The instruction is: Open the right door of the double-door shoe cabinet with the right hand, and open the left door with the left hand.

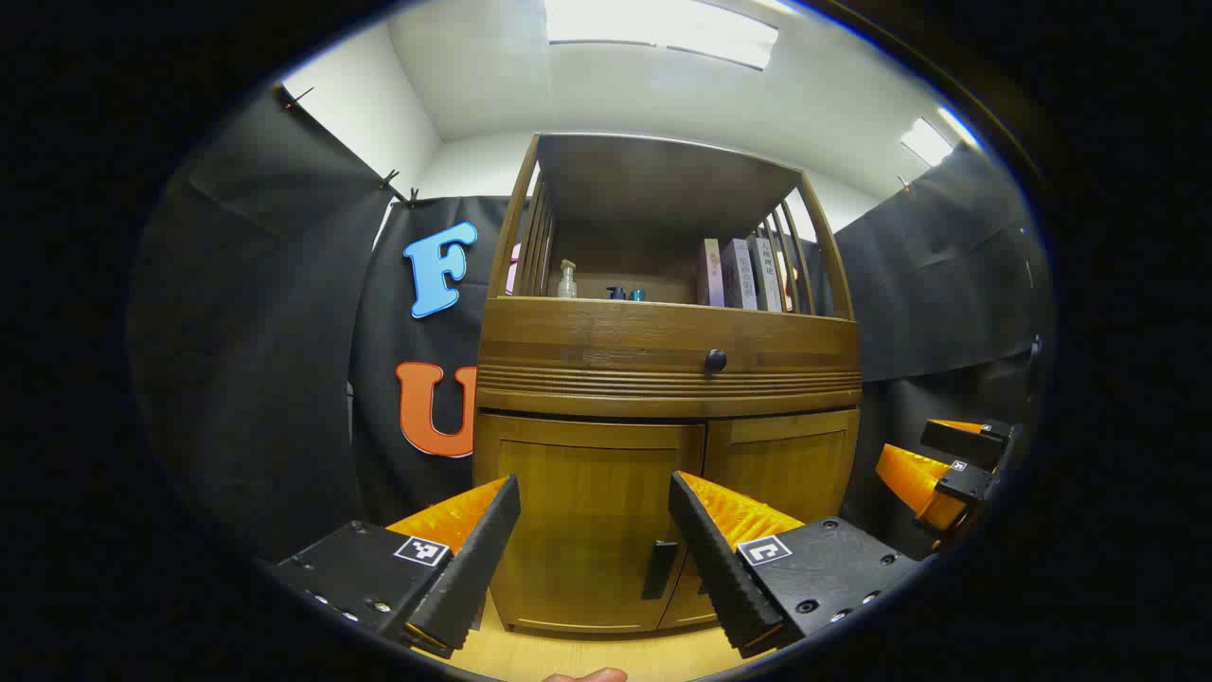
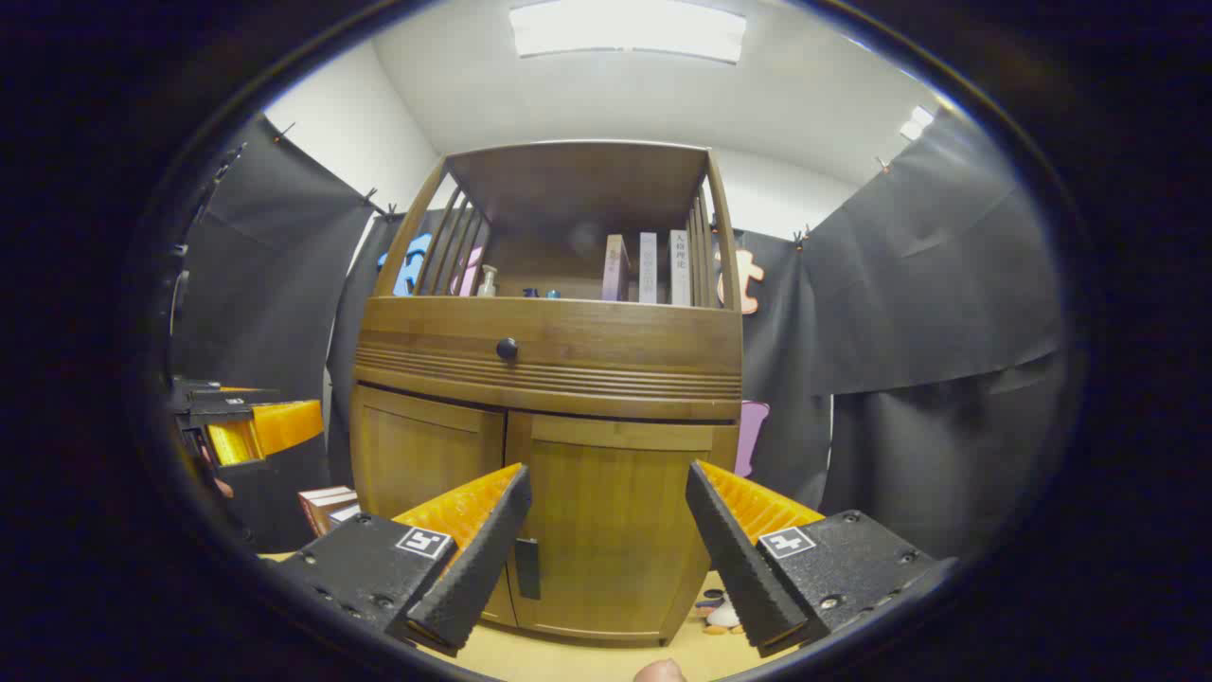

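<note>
One wooden shoe cabinet [image 1: 663,379] stands ahead of both grippers, with two doors below, one drawer band with a single round dark knob [image 1: 716,360], and an open shelf on top.

In the left gripper view, the left gripper [image 1: 595,549] has its jaws wide apart, gripping nothing. The left door [image 1: 587,530] fills the gap between them, and its dark upright handle [image 1: 659,569] sits just inside the right-hand jaw, not touched. The right door [image 1: 791,474] shows above that jaw. Beyond it, far to the side, the right gripper [image 1: 947,469] hangs in front of the black cloth, apart from the cabinet.

In the right gripper view, the right gripper [image 2: 606,549] also has its jaws spread and empty. The right door [image 2: 615,530] lies between them, with its handle [image 2: 527,568] close beside the left-hand jaw. The left door [image 2: 421,464] sits above that jaw. Both doors are closed, meeting at a narrow centre seam.

On the shelf stand three upright books [image 2: 648,268], one clear pump bottle [image 1: 567,280] and two small dark items whose kind cannot be told.

The cabinet is brown grained wood with curved slatted sides, ribbed grooves under the drawer, and flat framed door panels. The jaw faces are ridged wedges. Pale wooden floor [image 1: 606,654] lies open under both grippers, before the cabinet's base.
</note>
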A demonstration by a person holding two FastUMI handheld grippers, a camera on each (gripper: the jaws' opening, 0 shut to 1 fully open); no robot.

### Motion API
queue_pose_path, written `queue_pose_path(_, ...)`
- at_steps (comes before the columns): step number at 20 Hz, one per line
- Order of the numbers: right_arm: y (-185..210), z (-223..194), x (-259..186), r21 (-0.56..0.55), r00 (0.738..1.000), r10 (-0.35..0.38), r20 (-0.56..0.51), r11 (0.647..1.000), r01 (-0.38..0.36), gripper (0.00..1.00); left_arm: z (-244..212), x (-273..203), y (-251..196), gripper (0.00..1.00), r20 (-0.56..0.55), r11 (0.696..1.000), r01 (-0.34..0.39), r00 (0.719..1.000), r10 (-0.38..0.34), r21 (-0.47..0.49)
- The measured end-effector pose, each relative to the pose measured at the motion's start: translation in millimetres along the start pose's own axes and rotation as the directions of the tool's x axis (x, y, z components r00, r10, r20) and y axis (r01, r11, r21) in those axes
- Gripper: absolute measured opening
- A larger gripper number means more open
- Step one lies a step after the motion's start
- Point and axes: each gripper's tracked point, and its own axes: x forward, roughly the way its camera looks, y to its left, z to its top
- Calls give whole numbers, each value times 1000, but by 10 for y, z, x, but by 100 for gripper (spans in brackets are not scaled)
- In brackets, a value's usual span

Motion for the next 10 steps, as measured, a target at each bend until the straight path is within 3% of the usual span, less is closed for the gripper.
queue_pose_path(3, 24, -18, 13, -1, 1000, 1, -9, 1000, -1, 100, 16, 3, 17, 100, 3, 1000, -7, 1000, 7, -1)
queue_pose_path(4, 39, -20, 14, -3, 1000, 0, -8, 1000, 0, 100, 22, 7, 20, 95, 4, 1000, -5, 1000, 5, 4)
queue_pose_path(10, 160, -70, 35, -11, 1000, 3, -16, 1000, -4, 100, -20, -20, 86, 95, -21, 1000, -3, 1000, 4, 27)
